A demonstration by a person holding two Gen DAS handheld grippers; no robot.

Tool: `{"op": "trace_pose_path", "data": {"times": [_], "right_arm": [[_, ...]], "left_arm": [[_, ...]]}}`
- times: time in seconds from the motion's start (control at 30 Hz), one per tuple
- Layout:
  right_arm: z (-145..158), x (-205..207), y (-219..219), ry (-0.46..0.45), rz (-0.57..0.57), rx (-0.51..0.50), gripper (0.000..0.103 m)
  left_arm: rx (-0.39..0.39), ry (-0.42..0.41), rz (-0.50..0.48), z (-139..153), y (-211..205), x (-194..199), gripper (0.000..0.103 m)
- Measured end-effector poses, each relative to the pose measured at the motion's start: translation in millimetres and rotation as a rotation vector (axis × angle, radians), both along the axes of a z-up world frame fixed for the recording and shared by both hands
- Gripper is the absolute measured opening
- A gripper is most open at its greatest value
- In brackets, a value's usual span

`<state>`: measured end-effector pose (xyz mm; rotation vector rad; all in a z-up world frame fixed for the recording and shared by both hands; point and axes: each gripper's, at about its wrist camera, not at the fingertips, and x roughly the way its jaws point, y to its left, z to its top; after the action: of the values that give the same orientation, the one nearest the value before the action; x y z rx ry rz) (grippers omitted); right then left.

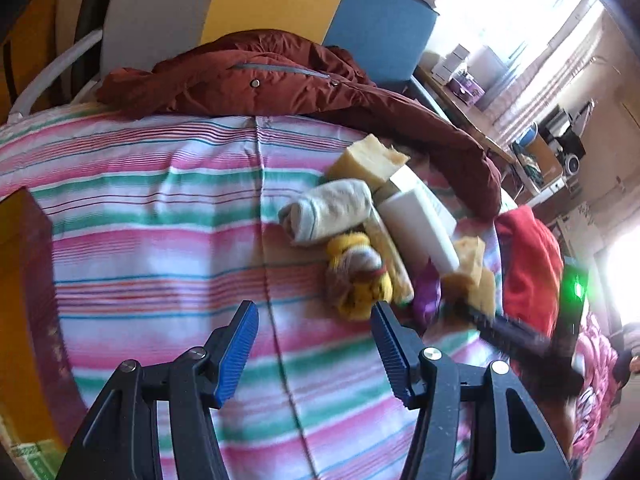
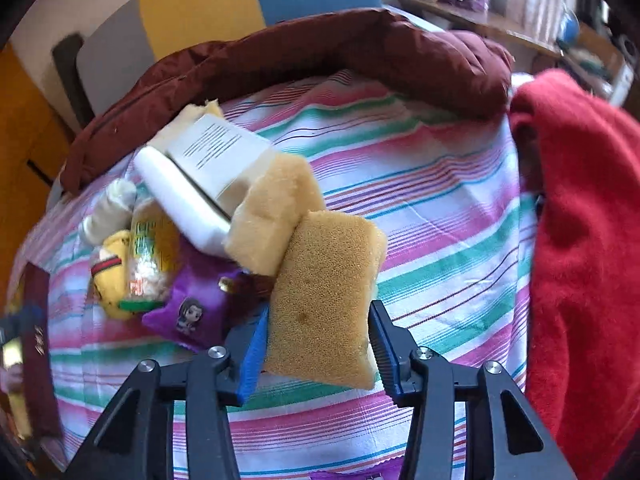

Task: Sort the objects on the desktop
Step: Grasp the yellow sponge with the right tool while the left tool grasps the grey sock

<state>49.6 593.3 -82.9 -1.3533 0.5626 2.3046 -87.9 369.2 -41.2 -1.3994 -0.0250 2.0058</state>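
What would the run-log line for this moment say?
right gripper: shut on tan porous sponge block | left gripper: open, empty, above striped cloth | pile: unsorted

**Left gripper open over the striped sheet**

My left gripper [image 1: 314, 354] hangs with its blue pads apart, nothing between them, above the striped sheet [image 1: 160, 240]. Just beyond its right finger sits the yellow plush toy [image 1: 358, 280]; I'll use that as my mark. Touching it on the far side, a rolled sock [image 1: 328, 210]. Right of it, a white box [image 1: 418, 224], then a sponge [image 1: 472, 268] with the right gripper [image 1: 508, 332] blurred at it. Far behind, a maroon jacket [image 1: 280, 76].
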Motion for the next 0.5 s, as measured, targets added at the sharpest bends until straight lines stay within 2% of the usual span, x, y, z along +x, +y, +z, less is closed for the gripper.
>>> {"op": "trace_pose_path", "data": {"times": [0.17, 0.23, 0.27, 0.3, 0.4, 0.5], "right_arm": [[0, -1, -3, -0.001, 0.002, -0.001, 0.048], [1, 0, -2, 0.008, -0.007, -0.018, 0.049], [1, 0, -1, 0.011, -0.011, -0.027, 0.049], [0, 0, -1, 0.012, -0.013, -0.031, 0.05], [0, -1, -4, 0.009, -0.015, -0.04, 0.055], [-1, -6, -8, -0.002, -0.006, -0.028, 0.057]], "left_arm": [[0.003, -0.02, 0.04, -5, 19, -26, 0.061], [-0.008, 0.003, 0.056, -4, 29, -35, 0.071], [-0.016, 0.028, 0.05, -3, 35, -38, 0.078], [-0.031, 0.047, 0.034, -3, 42, -41, 0.081], [-0.048, 0.075, -0.016, -3, 58, -46, 0.083], [-0.101, 0.111, -0.053, -6, 76, -51, 0.083]]}}
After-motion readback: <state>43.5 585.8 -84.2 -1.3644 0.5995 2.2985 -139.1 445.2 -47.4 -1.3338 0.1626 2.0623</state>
